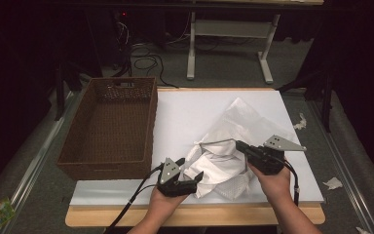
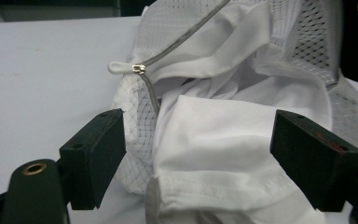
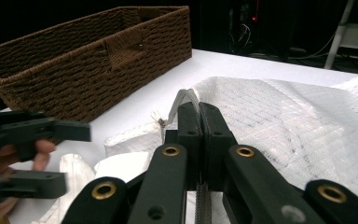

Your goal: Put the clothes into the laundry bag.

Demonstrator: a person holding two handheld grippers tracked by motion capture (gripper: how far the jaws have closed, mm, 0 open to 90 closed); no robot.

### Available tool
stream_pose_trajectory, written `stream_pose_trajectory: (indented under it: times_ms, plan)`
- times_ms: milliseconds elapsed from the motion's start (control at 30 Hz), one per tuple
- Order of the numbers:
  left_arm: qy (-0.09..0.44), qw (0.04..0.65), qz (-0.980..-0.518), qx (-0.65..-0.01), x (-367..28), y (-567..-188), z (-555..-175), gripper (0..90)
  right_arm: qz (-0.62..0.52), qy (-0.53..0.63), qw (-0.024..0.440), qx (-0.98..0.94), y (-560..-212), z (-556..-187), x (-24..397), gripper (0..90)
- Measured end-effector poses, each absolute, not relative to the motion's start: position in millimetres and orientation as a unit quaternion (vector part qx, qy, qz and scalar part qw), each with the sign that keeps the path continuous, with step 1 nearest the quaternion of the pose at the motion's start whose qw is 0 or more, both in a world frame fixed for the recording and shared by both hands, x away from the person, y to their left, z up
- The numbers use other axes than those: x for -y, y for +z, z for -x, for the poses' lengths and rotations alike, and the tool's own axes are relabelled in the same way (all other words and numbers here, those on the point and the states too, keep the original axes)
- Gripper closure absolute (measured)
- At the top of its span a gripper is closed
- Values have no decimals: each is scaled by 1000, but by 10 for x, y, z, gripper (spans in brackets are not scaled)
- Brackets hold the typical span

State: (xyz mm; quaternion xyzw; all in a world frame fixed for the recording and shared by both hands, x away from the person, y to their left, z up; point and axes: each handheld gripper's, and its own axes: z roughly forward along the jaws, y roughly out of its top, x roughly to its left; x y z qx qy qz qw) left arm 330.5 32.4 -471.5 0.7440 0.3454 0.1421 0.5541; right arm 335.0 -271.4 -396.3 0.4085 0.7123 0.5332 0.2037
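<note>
A white mesh laundry bag point(image 1: 246, 122) lies on the white tabletop point(image 1: 190, 107), with its grey zipper band point(image 1: 219, 142) arching up. White garment cloth point(image 2: 214, 140) bulges from the bag's mouth near the zipper pull point(image 2: 140, 69). My right gripper point(image 1: 238, 145) is shut on the zipper band point(image 3: 182, 97) and holds it lifted above the mesh bag point(image 3: 279, 121). At the bag's near left, my left gripper point(image 1: 191, 167) stands open. The garment cloth lies between its jaws, and neither pad point(image 2: 98, 149) presses on it. That left gripper point(image 3: 51, 156) also appears in the right gripper view.
A brown woven basket point(image 1: 102, 169) stands empty at the table's left, its long side against the white top; its wall point(image 3: 88, 60) shows behind the left gripper. Torn paper scraps point(image 1: 332, 183) lie on the floor at right. A table frame point(image 1: 229, 29) and cables point(image 1: 146, 61) stand beyond the far edge.
</note>
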Motion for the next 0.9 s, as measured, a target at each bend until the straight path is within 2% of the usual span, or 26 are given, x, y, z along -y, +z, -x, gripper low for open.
stream_pose_trajectory:
  times_ms: [167,433,500,767,900]
  plan:
    - [107,525,-765,-356,-268,-4816,-3380,206,-409,531,201,-714,-3985,-3355,2715,893]
    - [96,519,-776,-346,-240,-4821,-3392,291,-411,532,201,-712,-3993,-3352,2736,893]
    - [94,521,-777,-341,-236,-4823,-3390,362,-411,531,201,-713,-4000,-3360,2729,893]
    - [64,487,-803,-337,-172,-4837,-3456,523,-413,529,199,-714,-4010,-3360,2718,893]
    - [61,475,-819,-317,-136,-4838,-3451,687,-411,528,201,-715,-4019,-3365,2716,893]
